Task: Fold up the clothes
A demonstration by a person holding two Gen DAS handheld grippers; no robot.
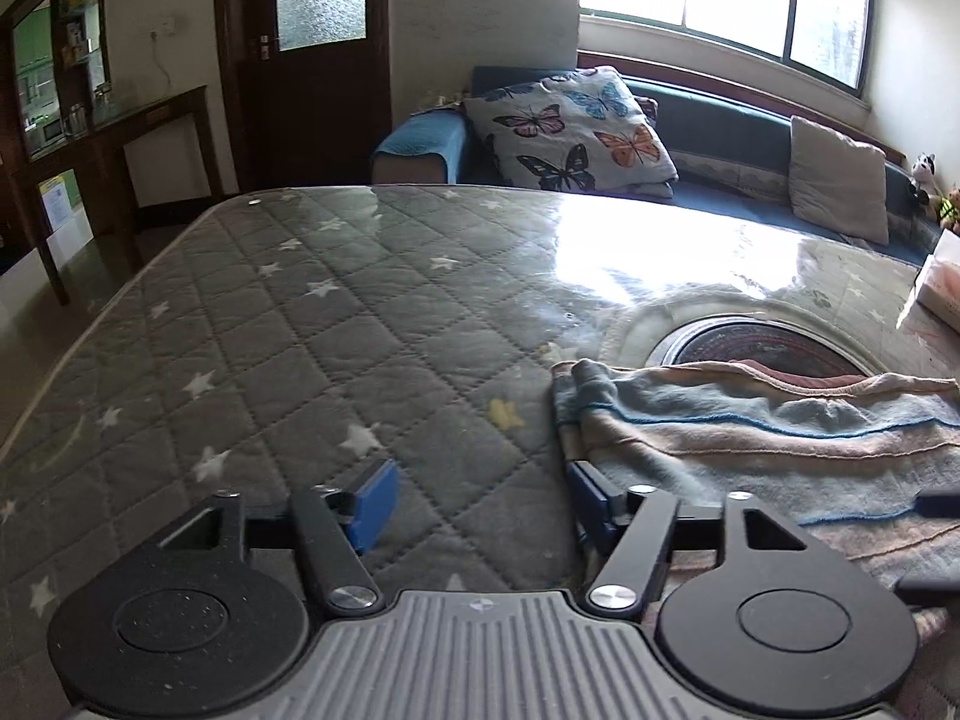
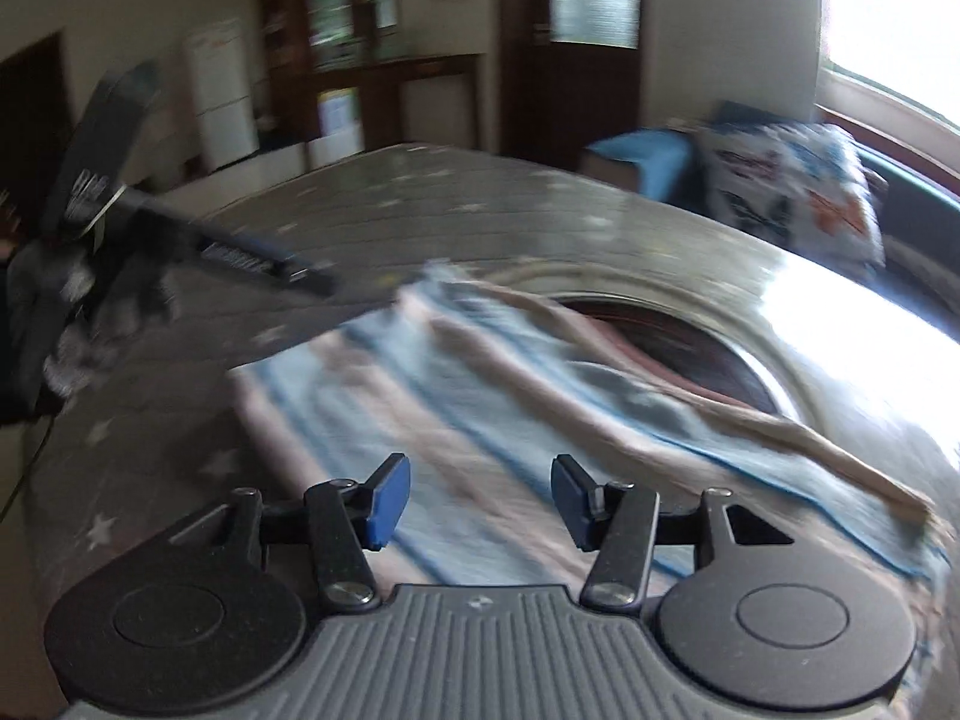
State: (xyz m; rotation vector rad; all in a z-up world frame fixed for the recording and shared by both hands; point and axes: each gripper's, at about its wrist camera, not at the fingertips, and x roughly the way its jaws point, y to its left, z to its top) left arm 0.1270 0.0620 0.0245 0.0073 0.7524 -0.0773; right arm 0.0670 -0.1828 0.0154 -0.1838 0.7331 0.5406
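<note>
A striped garment [image 1: 768, 444] in pale blue and beige lies on the quilted, star-printed table cover [image 1: 300, 330], at the right of the left wrist view. My left gripper [image 1: 483, 504] is open at the garment's left edge; its right finger touches the cloth and nothing sits between the blue pads. In the blurred right wrist view the same garment [image 2: 456, 408] spreads ahead with a folded ridge across it. My right gripper [image 2: 480, 501] hovers open over its near part, holding nothing. The left gripper [image 2: 258, 261] shows at upper left there.
A round dark opening [image 1: 762, 342] shows under the cover behind the garment. A blue sofa [image 1: 720, 138] with a butterfly pillow [image 1: 570, 132] lies beyond the table. A white box [image 1: 942, 282] sits at the right edge. A dark sideboard [image 1: 108, 138] stands at left.
</note>
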